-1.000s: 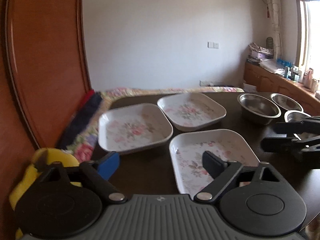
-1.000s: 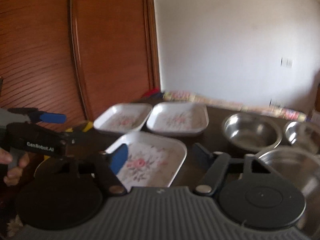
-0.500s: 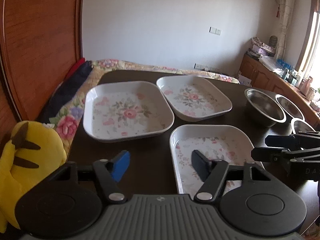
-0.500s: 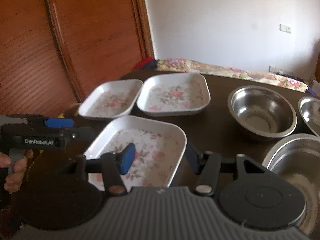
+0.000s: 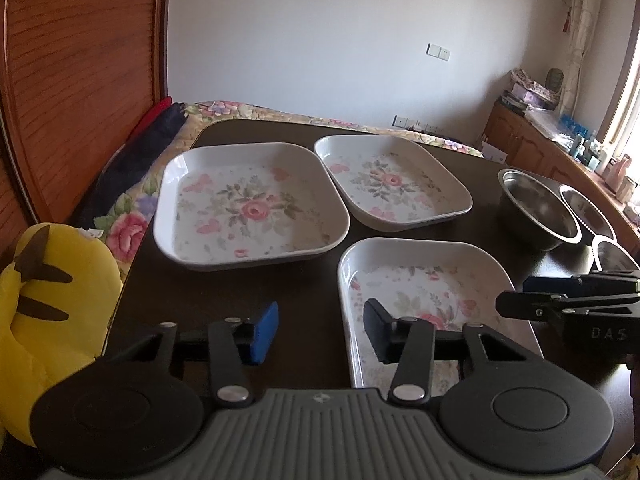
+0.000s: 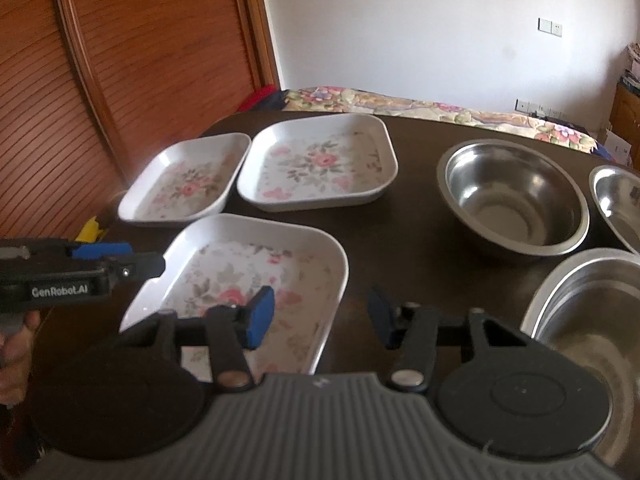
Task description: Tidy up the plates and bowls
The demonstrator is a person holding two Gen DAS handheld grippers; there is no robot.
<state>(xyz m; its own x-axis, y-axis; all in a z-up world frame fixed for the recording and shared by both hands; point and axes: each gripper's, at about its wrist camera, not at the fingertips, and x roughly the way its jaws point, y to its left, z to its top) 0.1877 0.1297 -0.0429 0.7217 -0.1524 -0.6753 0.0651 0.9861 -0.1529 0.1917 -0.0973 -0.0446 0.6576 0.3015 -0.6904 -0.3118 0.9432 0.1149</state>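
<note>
**Both grippers narrow over the nearest floral plate**

Compared with a second ago, both views sit lower and closer to the dark counter (image 5: 312, 292), so the dishes fill more of each picture, and the finger gaps are visibly smaller. The left gripper (image 5: 320, 330) has its jaws closing; its blue pad hangs over bare counter while its black pad is over the left part of the nearest plate (image 5: 432, 280), so the plate's left rim lies between the fingers, with no clear contact. The right gripper (image 6: 320, 318) is closing too: its left pad is over that same plate (image 6: 248, 268) and its right pad is over the counter just past the plate's right rim. Neither pair is seen pinching anything.

The nearest plate lies at the front of the counter, directly under both grippers. Behind it lie the left rear plate (image 5: 248, 208) and the right rear plate (image 5: 392, 180), just beside each other. Three steel bowls (image 6: 512, 196) stand to the right, apart from the plates. In the right wrist view a hand (image 6: 16, 344) holds the left tool at the left edge. A yellow plush toy (image 5: 52, 296) lies off the counter's left side.
</note>
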